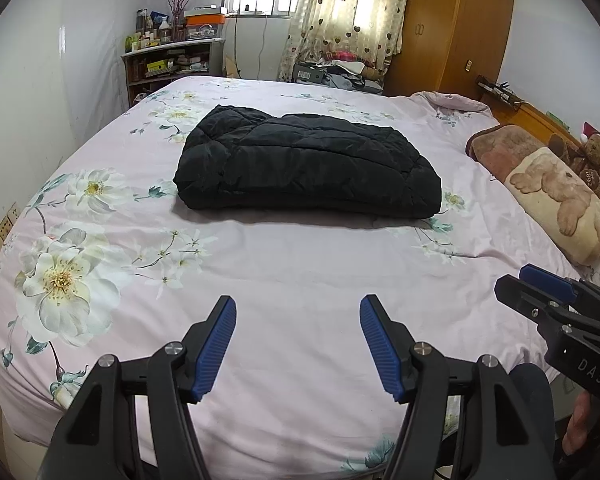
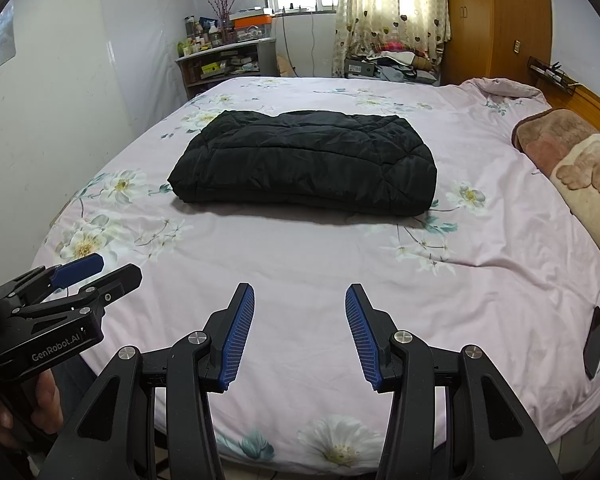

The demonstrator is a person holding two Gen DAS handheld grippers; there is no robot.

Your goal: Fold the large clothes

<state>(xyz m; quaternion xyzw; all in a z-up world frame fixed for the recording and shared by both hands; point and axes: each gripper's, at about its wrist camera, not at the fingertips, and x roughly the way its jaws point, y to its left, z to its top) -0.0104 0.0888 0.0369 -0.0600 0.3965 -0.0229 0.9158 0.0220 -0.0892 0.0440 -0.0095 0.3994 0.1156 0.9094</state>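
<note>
The black quilted jacket lies on the bed's floral sheet as a thick, squared bundle of layers, its long side running from 9 o'clock to 3 o'clock and its near edge stacked fairly evenly, though the far left corner bulges a little. In the right wrist view the same bundle sits just above picture centre, toward 12 o'clock from the fingers. Judging by that compact shape, the folding looks finished or nearly so, and this reads as a pause with both tools drawn back toward the foot edge. The left gripper hangs over bare sheet at 6 o'clock of the jacket, its 2 blue pads spread with nothing between them; the right gripper is likewise spread and empty, well apart from the cloth. Each tool appears in the other's view, at 3 o'clock and 9 o'clock respectively. If another move follows, it probably calls for reaching forward to both near corners at once and pinching all the layers, since puffy, slick fabric is likely to spring open or slide. Pillows lie at 3 o'clock along the headboard, and a dark phone rests at 4 o'clock.
</note>
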